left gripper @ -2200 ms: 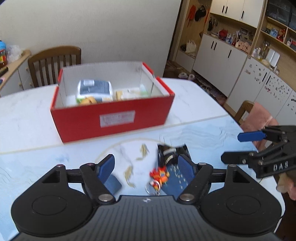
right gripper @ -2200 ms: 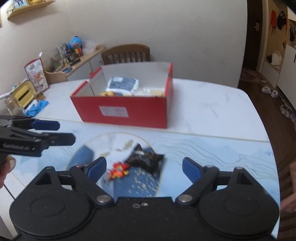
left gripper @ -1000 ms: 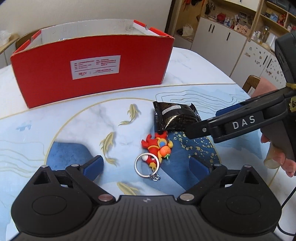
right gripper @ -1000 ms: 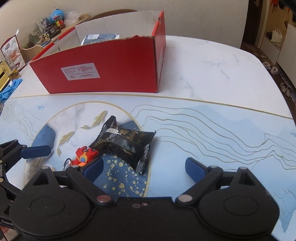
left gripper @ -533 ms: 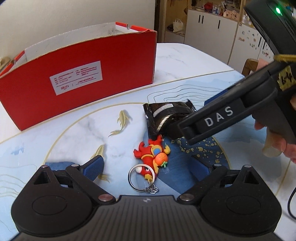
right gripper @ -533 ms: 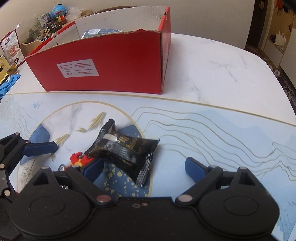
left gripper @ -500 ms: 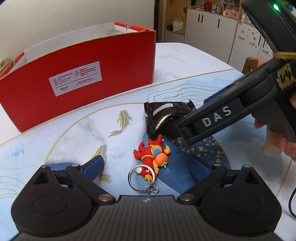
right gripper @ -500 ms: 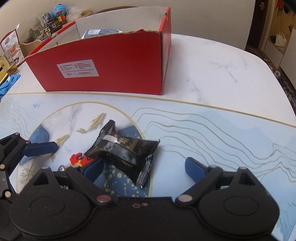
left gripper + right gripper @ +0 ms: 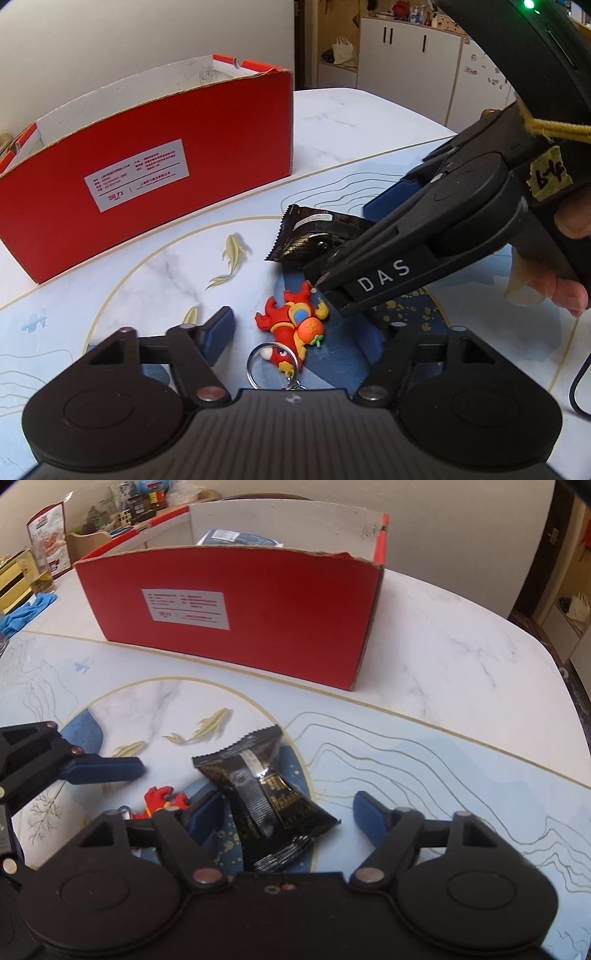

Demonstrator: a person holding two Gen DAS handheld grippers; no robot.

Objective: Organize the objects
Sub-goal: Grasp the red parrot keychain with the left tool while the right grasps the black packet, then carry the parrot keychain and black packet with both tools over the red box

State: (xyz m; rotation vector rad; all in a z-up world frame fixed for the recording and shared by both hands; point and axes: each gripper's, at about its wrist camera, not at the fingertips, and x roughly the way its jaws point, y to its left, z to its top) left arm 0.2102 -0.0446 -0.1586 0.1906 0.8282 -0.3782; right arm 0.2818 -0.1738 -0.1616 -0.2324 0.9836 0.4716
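Both claws closing in, one item between each pair of pads, no firm grip visible yet.

Left claw [image 9: 306, 328] half-narrowed around the red-and-orange rubber keychain figure with metal ring [image 9: 291, 332], pads clear of it. Right claw [image 9: 284, 812] has also just been narrowing, straddling the black crinkle-edged foil snack packet [image 9: 266, 790]; its left pad looks at the packet's edge, its right pad apart. Both items lie on the blue-and-white fish-print surface [image 9: 443, 775], near the open red cardboard box [image 9: 258, 609] behind them.

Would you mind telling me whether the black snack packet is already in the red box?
Not yet. The black snack packet lies on the table before the red box, between the right gripper pads.
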